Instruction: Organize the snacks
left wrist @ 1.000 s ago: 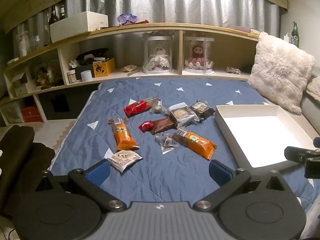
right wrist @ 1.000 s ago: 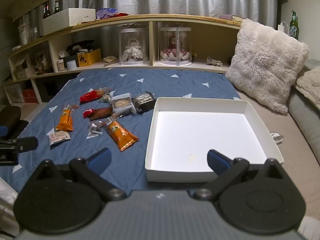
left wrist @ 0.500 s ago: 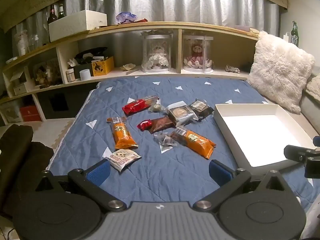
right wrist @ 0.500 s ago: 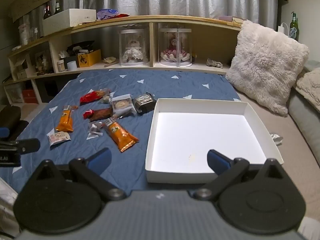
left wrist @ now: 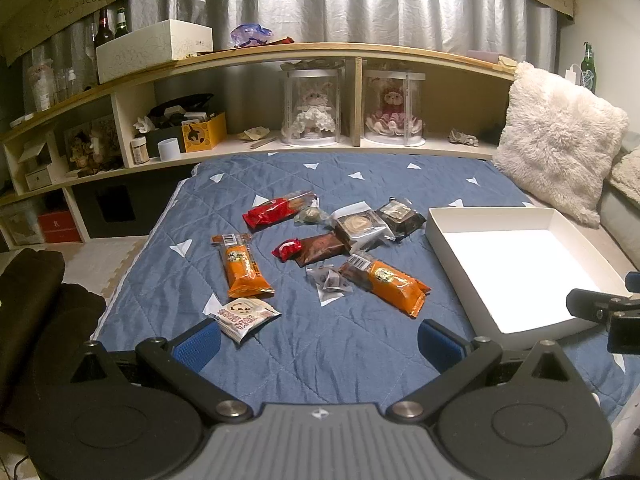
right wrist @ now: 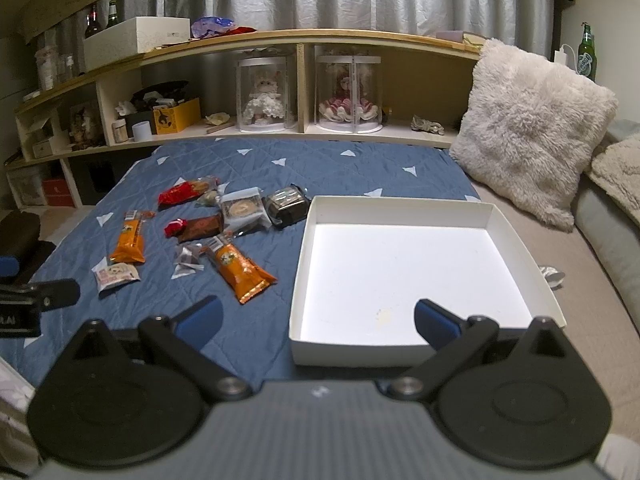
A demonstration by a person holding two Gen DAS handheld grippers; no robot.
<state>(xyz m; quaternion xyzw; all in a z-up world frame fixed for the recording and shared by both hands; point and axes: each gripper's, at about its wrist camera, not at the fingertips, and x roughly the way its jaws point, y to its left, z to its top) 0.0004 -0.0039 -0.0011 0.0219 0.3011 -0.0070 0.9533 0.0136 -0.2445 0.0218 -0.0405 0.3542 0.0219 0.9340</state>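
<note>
Blanket snacks unmoved; both tools barely shifted.

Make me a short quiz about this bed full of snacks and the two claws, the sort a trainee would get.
1. True or false: the white tray already holds a snack.
2. How many orange packets lie on the blue quilt?
A. one
B. two
C. four
3. Fill in: the left claw and the right claw are both ____.

Key:
1. False. The tray is empty, with only a small stain on its floor.
2. B. One orange packet lies toward the left; the other orange packet is nearer the tray.
3. Open. Each has its fingers spread wide and holds nothing.
</note>
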